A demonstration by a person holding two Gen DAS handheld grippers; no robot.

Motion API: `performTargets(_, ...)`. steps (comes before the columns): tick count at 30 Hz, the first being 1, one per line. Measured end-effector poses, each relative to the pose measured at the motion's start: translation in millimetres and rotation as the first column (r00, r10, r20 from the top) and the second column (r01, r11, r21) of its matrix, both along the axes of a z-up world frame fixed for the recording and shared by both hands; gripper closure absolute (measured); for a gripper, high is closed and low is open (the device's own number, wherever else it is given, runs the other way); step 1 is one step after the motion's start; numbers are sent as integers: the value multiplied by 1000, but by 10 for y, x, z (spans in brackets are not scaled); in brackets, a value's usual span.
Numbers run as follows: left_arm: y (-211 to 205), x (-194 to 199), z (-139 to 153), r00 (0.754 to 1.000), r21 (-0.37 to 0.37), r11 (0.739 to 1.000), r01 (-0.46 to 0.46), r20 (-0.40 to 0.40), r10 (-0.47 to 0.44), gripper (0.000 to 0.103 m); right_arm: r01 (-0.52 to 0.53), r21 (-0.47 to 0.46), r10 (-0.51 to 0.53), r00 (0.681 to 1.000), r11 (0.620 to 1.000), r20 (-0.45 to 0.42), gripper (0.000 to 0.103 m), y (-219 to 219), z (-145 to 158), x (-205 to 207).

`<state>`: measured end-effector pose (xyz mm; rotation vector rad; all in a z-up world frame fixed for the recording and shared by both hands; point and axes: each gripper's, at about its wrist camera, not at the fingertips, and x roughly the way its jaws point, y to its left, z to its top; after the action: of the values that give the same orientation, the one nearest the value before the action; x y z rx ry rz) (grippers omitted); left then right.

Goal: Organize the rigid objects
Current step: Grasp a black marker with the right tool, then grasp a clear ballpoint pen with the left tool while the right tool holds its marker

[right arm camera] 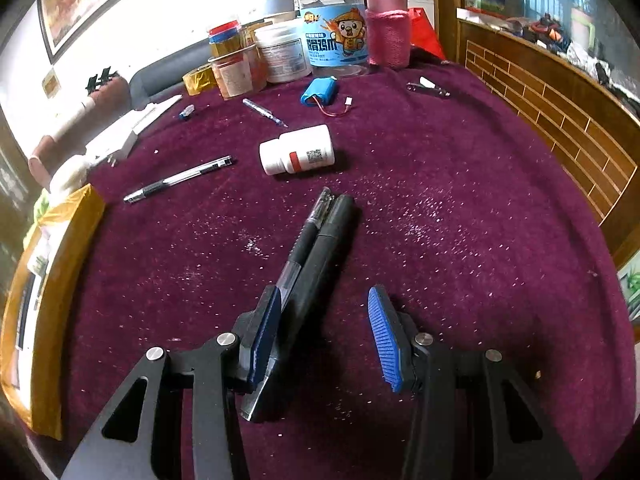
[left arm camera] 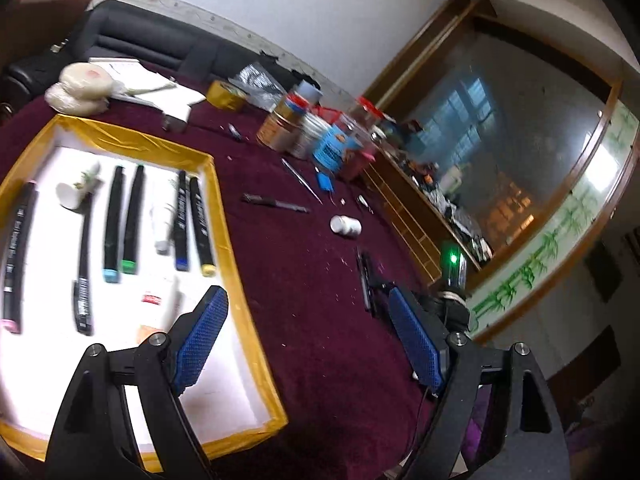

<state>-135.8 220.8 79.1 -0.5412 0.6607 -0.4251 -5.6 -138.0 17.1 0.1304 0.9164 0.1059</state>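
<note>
A white tray with a yellow taped rim (left arm camera: 224, 216) lies at the left and holds several black markers (left arm camera: 136, 220) and white tubes. My left gripper (left arm camera: 308, 320) is open and empty above the tray's right edge. My right gripper (right arm camera: 324, 320) is open low over the maroon cloth; a black marker (right arm camera: 316, 276) and a black pen (right arm camera: 308, 232) lie side by side between its fingers, against the left pad (right arm camera: 266, 328). A white pill bottle (right arm camera: 298, 154) and a clear pen (right arm camera: 180, 178) lie farther out.
Jars, a can, a pink-sleeved flask (right arm camera: 390, 24) and a tape roll (left arm camera: 226, 94) crowd the table's far side. A blue battery pack (right arm camera: 320, 90), a thin pen (right arm camera: 264, 112) and nail clippers (right arm camera: 428, 88) lie on the cloth. A wooden cabinet (right arm camera: 560, 120) stands right.
</note>
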Motion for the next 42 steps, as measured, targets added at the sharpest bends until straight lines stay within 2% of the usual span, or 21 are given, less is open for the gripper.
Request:
performTargets(4, -184, 44, -12, 999, 19, 999, 39, -18, -38, 20, 14, 20, -14, 1000, 1000, 3, 63, -138, -9, -31)
performTargets(10, -440, 126, -40, 995, 46, 995, 86, -46, -84, 20, 42, -3, -42, 999, 999, 2, 64, -289, -48, -15)
performTargets(23, -1026, 286, -182, 978, 135, 977, 168, -147, -148, 20, -25, -112, 27, 1000, 993, 14, 64, -29, -72, 142)
performTargets(24, -1060, 301, -204, 976, 140, 976, 169, -161, -146, 20, -27, -112, 29, 999, 993, 15, 65, -35, -73, 135)
performTargets(25, -1080, 320, -217, 974, 141, 975, 170, -172, -145, 20, -25, -116, 27, 999, 993, 18, 76, -47, -70, 134)
performTargets(26, -1102, 337, -227, 973, 143, 975, 171, -182, -144, 20, -28, -126, 31, 999, 992, 22, 91, -69, -64, 130)
performTargets(31, -1263, 448, -219, 968, 178, 966, 186, -200, -150, 20, 22, -52, -20, 999, 998, 26, 90, -364, -78, 176)
performTargets(33, -1403, 546, -205, 967, 209, 957, 200, -202, -157, 21, 40, -2, -40, 999, 999, 29, 90, -456, -82, 180)
performTargets(36, -1705, 786, -221, 960, 264, 934, 240, -210, -188, 21, 65, 20, -65, 997, 998, 37, 90, -511, -83, 157)
performTargets(40, -2117, 1138, -338, 950, 348, 893, 285, -224, -216, 21, 107, 112, -111, 993, 988, 36, 90, -692, -100, 137)
performTargets(42, -2347, 1294, -414, 943, 390, 865, 315, -228, -241, 22, 120, 138, -125, 992, 983, 32, 90, -748, -111, 135)
